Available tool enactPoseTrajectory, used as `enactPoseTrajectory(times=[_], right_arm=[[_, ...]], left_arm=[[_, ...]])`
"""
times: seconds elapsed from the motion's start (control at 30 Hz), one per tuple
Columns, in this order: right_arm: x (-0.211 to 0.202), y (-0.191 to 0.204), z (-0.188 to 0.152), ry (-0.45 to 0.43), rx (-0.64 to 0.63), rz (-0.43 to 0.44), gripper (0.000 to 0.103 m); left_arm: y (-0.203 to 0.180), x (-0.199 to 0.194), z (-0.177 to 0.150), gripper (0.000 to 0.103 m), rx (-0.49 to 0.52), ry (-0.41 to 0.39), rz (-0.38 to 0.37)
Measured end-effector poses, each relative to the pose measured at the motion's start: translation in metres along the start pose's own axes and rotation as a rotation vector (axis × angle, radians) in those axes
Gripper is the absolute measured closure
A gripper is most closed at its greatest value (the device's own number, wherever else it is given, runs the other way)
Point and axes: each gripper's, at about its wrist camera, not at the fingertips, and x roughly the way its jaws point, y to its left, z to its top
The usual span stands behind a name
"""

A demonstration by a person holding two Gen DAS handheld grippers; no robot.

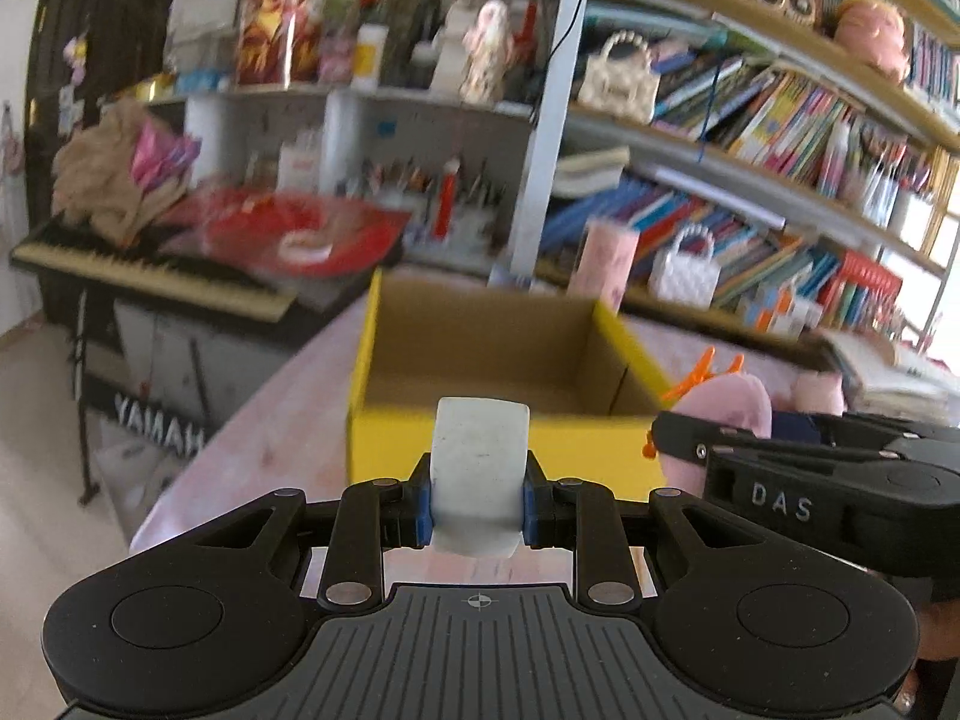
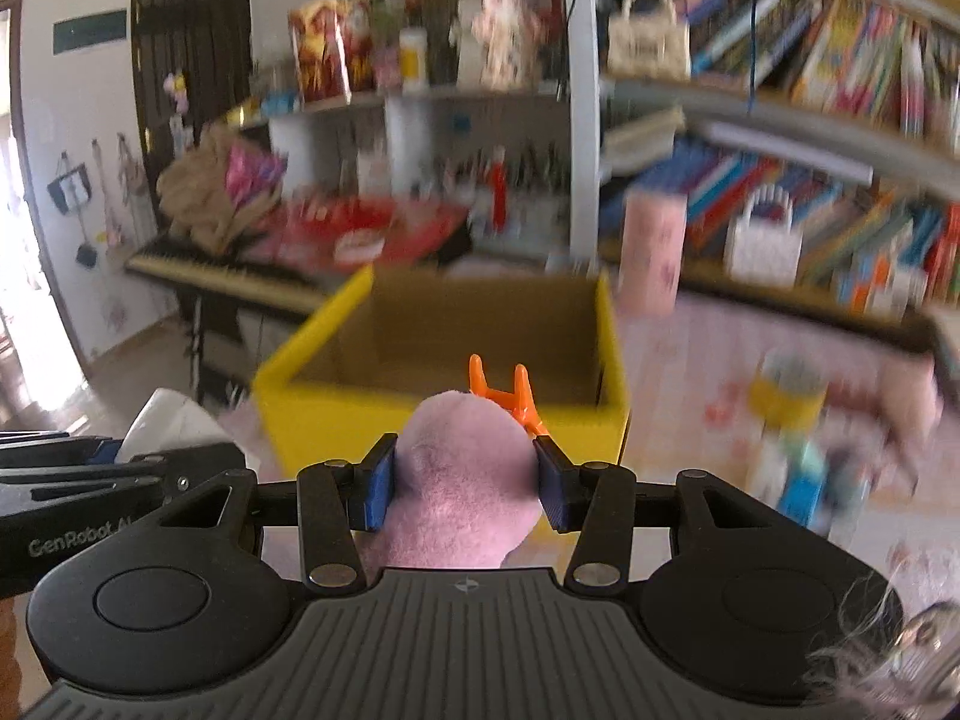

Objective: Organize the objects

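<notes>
My left gripper (image 1: 477, 507) is shut on a white block (image 1: 480, 468) and holds it just in front of the near wall of an open yellow box (image 1: 504, 450). My right gripper (image 2: 465, 483) is shut on a pink plush toy (image 2: 462, 480) with an orange clip (image 2: 507, 393) on it, also just short of the yellow box (image 2: 444, 426). The box's brown inside shows nothing in it. The two grippers are side by side; the right gripper (image 1: 810, 480) and the plush (image 1: 729, 402) show at the right of the left wrist view.
The box stands on a pink table (image 2: 690, 372). Small bottles and toys (image 2: 792, 420) lie blurred on the table to the right. A pink tube (image 2: 651, 252) stands behind the box. Bookshelves (image 1: 750, 138) run along the back and right; a keyboard (image 1: 150, 276) stands at the left.
</notes>
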Motion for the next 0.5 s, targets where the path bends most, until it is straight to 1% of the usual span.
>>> enactPoseTrajectory(times=[0.1, 0.2, 0.33, 0.4, 0.5], right_arm=[[0.016, -0.014, 0.023, -0.055, -0.019, -0.025, 0.059], [0.039, -0.026, 0.041, -0.075, -0.032, -0.036, 0.059], [0.070, -0.040, 0.051, -0.056, -0.041, -0.042, 0.059], [0.086, -0.045, 0.054, -0.036, -0.051, -0.031, 0.059], [0.113, -0.049, 0.057, 0.002, -0.099, -0.005, 0.059]], left_arm=[[-0.008, 0.017, 0.020, 0.079, 0.020, -0.032, 0.000], [-0.012, 0.036, 0.032, 0.079, 0.030, -0.034, 0.001], [-0.021, 0.066, 0.042, 0.079, 0.057, -0.021, 0.009], [-0.024, 0.083, 0.045, 0.079, 0.061, -0.003, 0.017], [-0.028, 0.106, 0.046, 0.079, 0.083, 0.031, 0.032]])
